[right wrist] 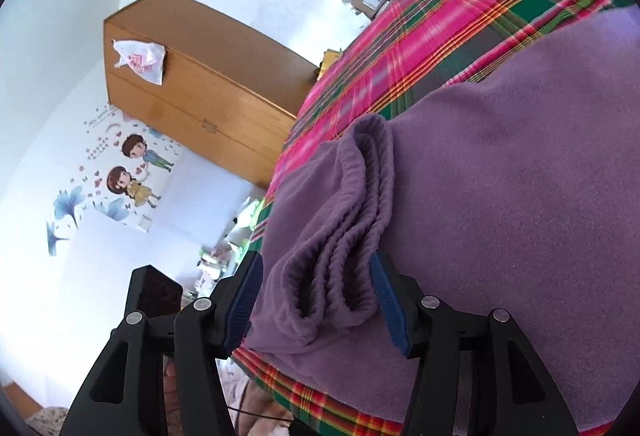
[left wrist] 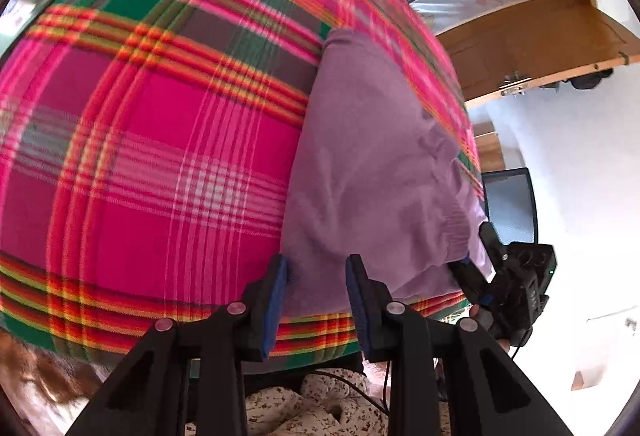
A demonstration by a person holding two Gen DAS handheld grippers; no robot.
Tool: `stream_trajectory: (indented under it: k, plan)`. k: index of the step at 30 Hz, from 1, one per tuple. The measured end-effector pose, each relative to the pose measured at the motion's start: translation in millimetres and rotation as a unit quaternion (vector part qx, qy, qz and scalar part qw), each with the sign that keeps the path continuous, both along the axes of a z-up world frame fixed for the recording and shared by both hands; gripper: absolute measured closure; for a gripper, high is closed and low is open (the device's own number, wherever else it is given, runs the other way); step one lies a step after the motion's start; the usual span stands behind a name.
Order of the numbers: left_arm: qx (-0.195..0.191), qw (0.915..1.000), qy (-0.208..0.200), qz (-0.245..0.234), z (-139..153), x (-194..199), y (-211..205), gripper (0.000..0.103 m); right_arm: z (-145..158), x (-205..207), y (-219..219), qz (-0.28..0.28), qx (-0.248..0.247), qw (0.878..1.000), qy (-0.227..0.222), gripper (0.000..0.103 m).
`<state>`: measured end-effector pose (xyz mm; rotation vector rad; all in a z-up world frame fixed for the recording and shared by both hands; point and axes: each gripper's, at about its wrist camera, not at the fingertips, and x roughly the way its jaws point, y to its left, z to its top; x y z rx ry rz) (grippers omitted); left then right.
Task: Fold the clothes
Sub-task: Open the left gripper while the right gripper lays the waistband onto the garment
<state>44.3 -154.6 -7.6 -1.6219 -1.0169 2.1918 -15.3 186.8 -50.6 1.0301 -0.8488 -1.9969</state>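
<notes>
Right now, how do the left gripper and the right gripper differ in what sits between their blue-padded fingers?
The left gripper has open jaws at the near edge of the purple fleece garment, with flat cloth between them. The right gripper is open wider, and bunched ribbed cuff folds fill its gap; neither pad visibly pinches them. Both are black with blue pads and work the same garment on the pink plaid blanket.
</notes>
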Motion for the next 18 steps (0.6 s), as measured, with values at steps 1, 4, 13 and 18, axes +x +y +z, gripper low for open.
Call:
stream_trajectory:
  k: [1, 4, 13, 18]
  plan:
    - [0.003, 1.0, 0.001, 0.0, -0.3, 0.4, -0.1, 0.073, 1.2, -0.5, -1.8, 0.001, 0.005, 1.0, 0.0, 0.044]
    - [0.013, 0.9999, 0.006, 0.001, -1.1, 1.6, -0.3, 0.072, 5.0, -1.3, -8.4, 0.001, 0.043, 0.999, 0.0, 0.044]
    - [0.008, 1.0, 0.006, 0.0, -4.1, -2.3, 7.2, 0.072, 7.3, 2.1, -23.4, 0.021, 0.113, 0.993, 0.006, 0.045]
    - [0.019, 0.9998, 0.008, 0.002, -6.7, -3.2, 7.1, 0.072, 9.1, -3.3, -32.3, 0.022, 0.128, 0.991, 0.015, 0.045]
